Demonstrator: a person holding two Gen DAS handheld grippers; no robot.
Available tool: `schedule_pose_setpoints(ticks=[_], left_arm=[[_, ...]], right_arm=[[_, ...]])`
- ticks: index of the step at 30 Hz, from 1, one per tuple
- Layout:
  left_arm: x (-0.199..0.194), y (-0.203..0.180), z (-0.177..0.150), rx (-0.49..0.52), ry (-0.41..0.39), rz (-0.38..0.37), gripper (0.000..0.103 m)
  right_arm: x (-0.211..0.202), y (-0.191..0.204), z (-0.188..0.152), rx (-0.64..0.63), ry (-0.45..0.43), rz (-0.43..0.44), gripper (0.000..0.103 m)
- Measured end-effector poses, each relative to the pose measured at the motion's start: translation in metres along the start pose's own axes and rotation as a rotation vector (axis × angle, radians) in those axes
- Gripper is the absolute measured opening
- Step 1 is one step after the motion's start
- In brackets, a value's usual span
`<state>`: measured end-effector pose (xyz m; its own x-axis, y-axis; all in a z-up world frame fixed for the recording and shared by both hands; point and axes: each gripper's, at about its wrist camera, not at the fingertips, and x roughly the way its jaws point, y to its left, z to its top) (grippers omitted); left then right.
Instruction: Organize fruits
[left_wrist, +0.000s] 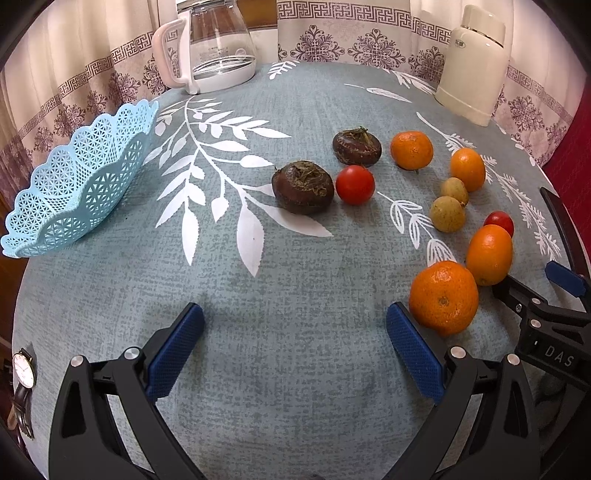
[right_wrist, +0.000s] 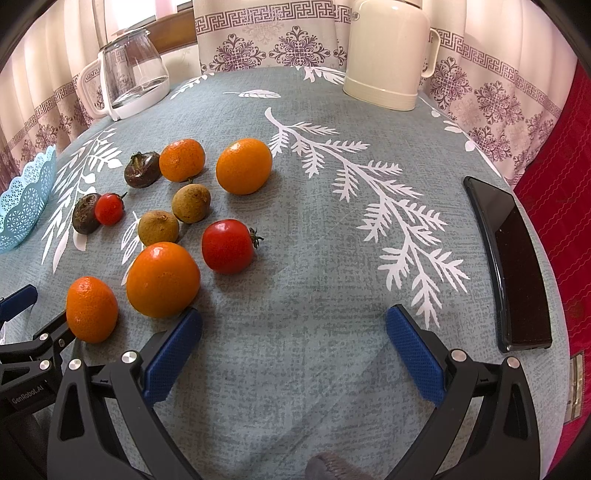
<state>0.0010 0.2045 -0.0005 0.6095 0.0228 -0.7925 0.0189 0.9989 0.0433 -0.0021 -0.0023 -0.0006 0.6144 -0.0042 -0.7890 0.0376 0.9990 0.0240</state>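
Both the left gripper (left_wrist: 295, 347) and the right gripper (right_wrist: 294, 349) are hovering wide apart, holding nothing, over the grey-blue tablecloth with white leaf prints (left_wrist: 295, 280). The scattered oranges, red tomatoes and brown fruits (right_wrist: 162, 278) are lying toward the table's right side, with the pale blue lattice plastic basket (left_wrist: 74, 184) sitting at the left edge. A black phone (right_wrist: 513, 266) is lying by the right edge. A glass jug (left_wrist: 218, 44) and cream thermos (left_wrist: 472, 62) are standing along the far edge, before patterned curtains (left_wrist: 343, 40).
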Motion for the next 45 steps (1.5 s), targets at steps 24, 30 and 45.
schedule_pose_setpoints(ticks=[24, 30, 45], left_arm=[[-0.001, 0.000, -0.001, -0.001, -0.002, 0.000, 0.101], [-0.002, 0.000, -0.001, -0.001, -0.002, -0.002, 0.101], [-0.038, -0.002, -0.008, 0.024, -0.170, -0.045, 0.100]], right_arm=[[0.002, -0.001, 0.001, -0.001, 0.004, 0.000, 0.098], [0.000, -0.003, 0.001, 0.015, -0.006, 0.024, 0.098], [-0.037, -0.009, 0.002, 0.064, -0.152, 0.127, 0.098]])
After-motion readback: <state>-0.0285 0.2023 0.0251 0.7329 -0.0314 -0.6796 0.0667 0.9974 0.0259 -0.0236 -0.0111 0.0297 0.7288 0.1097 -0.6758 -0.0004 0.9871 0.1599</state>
